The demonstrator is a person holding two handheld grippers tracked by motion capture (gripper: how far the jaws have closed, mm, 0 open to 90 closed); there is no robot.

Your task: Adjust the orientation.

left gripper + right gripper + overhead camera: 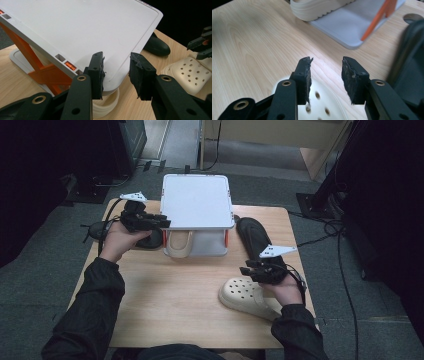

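Two cream clogs and two black shoes share the table with one white two-level rack. One cream clog lies on the rack's lower shelf, mostly hidden under the top shelf; the other cream clog lies near the front right, partly covered by the right gripper, jaws apart and empty above its toe. One black shoe lies right of the rack; another is largely hidden behind the left gripper, jaws apart and empty at the rack's corner.
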